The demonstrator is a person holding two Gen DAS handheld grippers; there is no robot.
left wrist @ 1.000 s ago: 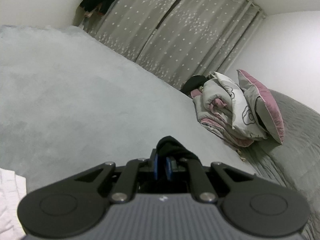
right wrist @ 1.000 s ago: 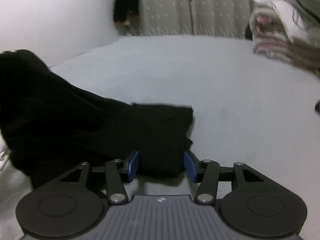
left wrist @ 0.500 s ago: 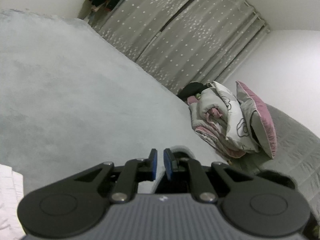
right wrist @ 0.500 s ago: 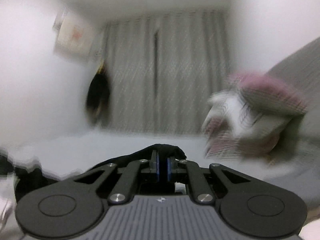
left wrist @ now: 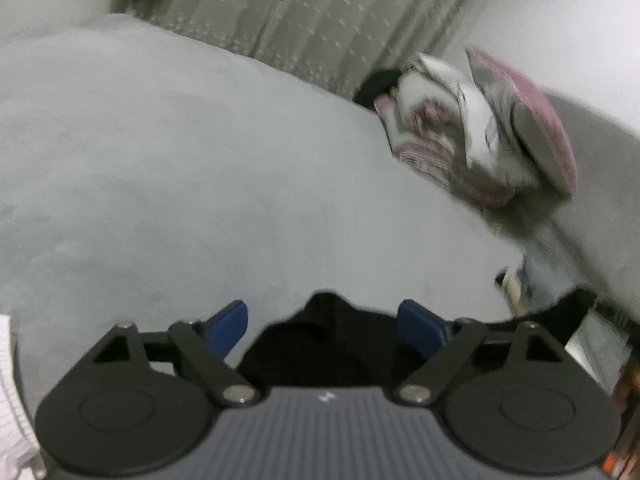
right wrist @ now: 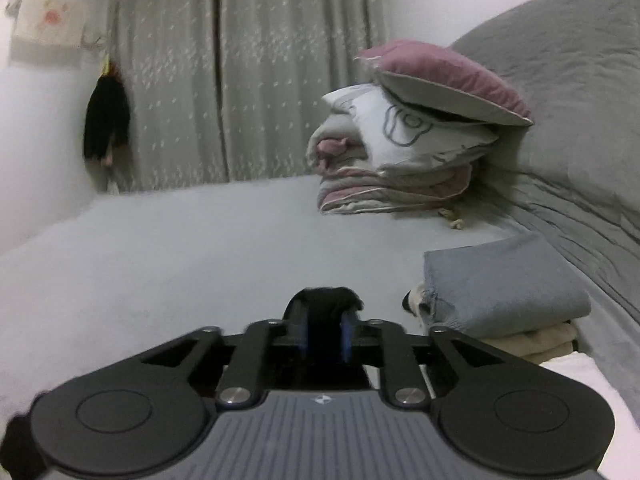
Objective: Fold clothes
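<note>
Left wrist view: the left tongs stand released, their blue pads spread wide apart. A hump of the black garment rises between the two pads without being pinched by either; it lies on the pale grey bed. At the far right of the bed sits a pile of bedding, blurred, topped by a pink pillow. Grey dotted curtains hang behind. A strip of white fabric shows at the left edge.

Right wrist view: the right tongs are clenched on a fold of the black garment, which bulges above the closely set blue pads. The rest of the garment is hidden beneath the tool. To the right, on the bed, lies a stack of folded clothes: a blue-grey piece on top, beige layers beneath it. Farther back is the pile of bedding with the pink pillow on top, resting against a grey quilted cover. A dark item hangs on the wall beside the curtains, below a pale picture.
</note>
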